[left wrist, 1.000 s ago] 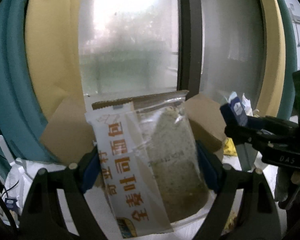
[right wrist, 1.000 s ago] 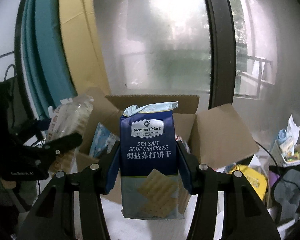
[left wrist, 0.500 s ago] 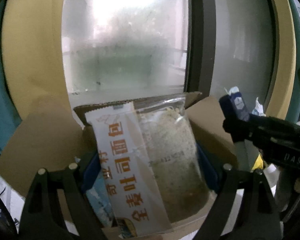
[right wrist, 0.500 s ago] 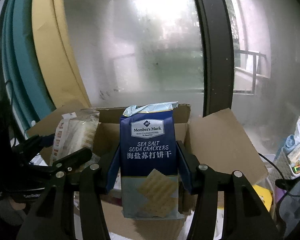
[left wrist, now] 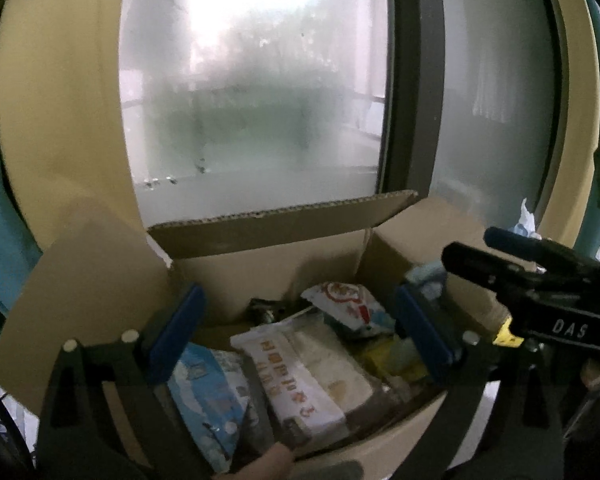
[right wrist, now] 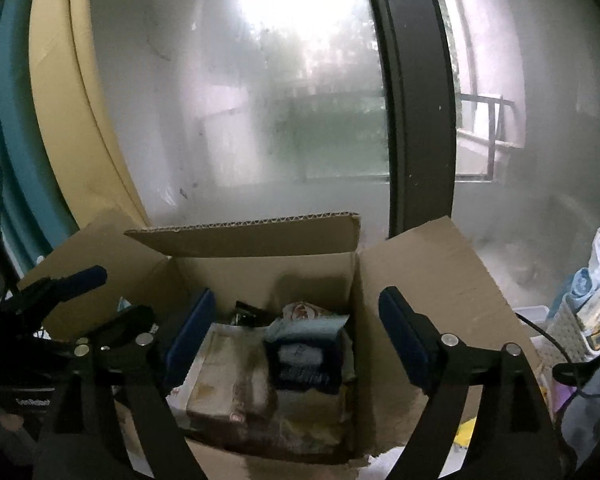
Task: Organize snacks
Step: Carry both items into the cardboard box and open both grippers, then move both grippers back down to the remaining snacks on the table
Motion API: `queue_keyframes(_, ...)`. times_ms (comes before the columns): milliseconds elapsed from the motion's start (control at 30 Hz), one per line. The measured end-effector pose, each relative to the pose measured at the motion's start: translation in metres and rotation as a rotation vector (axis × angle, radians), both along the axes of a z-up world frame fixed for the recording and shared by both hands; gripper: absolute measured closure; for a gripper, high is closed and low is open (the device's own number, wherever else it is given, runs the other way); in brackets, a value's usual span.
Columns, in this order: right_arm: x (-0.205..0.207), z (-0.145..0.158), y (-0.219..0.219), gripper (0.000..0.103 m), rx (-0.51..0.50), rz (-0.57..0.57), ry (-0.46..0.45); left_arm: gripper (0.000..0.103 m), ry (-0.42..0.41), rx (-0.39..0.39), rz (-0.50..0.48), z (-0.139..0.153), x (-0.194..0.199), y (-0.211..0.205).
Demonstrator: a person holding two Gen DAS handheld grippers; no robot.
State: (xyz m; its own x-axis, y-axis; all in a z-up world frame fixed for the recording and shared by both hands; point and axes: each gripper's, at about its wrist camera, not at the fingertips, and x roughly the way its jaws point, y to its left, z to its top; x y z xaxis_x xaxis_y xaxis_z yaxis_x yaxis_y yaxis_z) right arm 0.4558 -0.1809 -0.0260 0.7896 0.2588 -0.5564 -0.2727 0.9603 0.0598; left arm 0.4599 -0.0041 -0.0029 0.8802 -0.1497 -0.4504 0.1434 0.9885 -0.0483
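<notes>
Left gripper point(left wrist: 296, 330): its jaws are opening and stand wide apart, with nothing pressed between the blue pads; it hovers over the near edge of the cardboard box point(left wrist: 268, 268). In the right wrist view it shows at the left side point(right wrist: 80, 300).
Cardboard box: open, all flaps up; it stands in front of a frosted window point(left wrist: 252, 92) with a dark frame.
Blue-white packet point(left wrist: 208, 396): it lies in the near left corner of the box, below the left pad.
Toast bread bag point(left wrist: 300, 376): clear bag with a white strip and orange characters; it lies flat in the middle of the box, between the two pads but not touched by them. In the right wrist view it lies along the left wall point(right wrist: 224, 376).
Red-white snack packet point(left wrist: 348, 304): it rests toward the far right of the box, near the far wall.
Soda cracker pack point(right wrist: 306, 354): dark blue with a pale crumpled top; it lies in the box against the right wall, beside the bread bag. The print is blurred.
Right gripper point(right wrist: 296, 344): its jaws are opening, wide apart and released; the cracker pack is below and between them, the pads do not press on it. In the left wrist view it comes in from the right edge point(left wrist: 472, 284).
Basket point(right wrist: 584, 316): pale, with small things inside, well apart from the box, at the right.
</notes>
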Motion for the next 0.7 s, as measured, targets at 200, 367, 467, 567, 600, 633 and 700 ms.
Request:
queue_keyframes(200,-0.012,0.008,0.003,0.017,-0.013,0.008,-0.004,0.005,-0.020,0.004,0.010,0.010,-0.018,0.005)
queue_keyframes(367,-0.027,0.018,0.007,0.017,-0.020,0.015,-0.022,0.005,-0.043,0.002,0.021,0.020,-0.038,0.009)
queue_keyframes(467,-0.041,0.027,0.011,0.017,-0.026,0.023,-0.034,0.005,-0.057,-0.008,0.027,0.026,-0.055,0.014)
queue_keyframes(567,-0.057,0.034,0.018,0.017,-0.033,0.037,-0.039,0.005,-0.070,-0.004,0.020,0.029,-0.071,0.017)
queue_keyframes(600,-0.064,0.036,0.020,0.017,-0.035,0.042,-0.042,0.005,-0.076,-0.003,0.019,0.031,-0.077,0.018)
queue_keyframes(633,-0.069,0.038,0.021,0.017,-0.036,0.046,-0.044,0.005,-0.081,-0.002,0.016,0.032,-0.084,0.019)
queue_keyframes(700,-0.079,0.041,0.025,0.017,-0.039,0.055,-0.048,0.005,-0.088,0.001,0.012,0.035,-0.097,0.020)
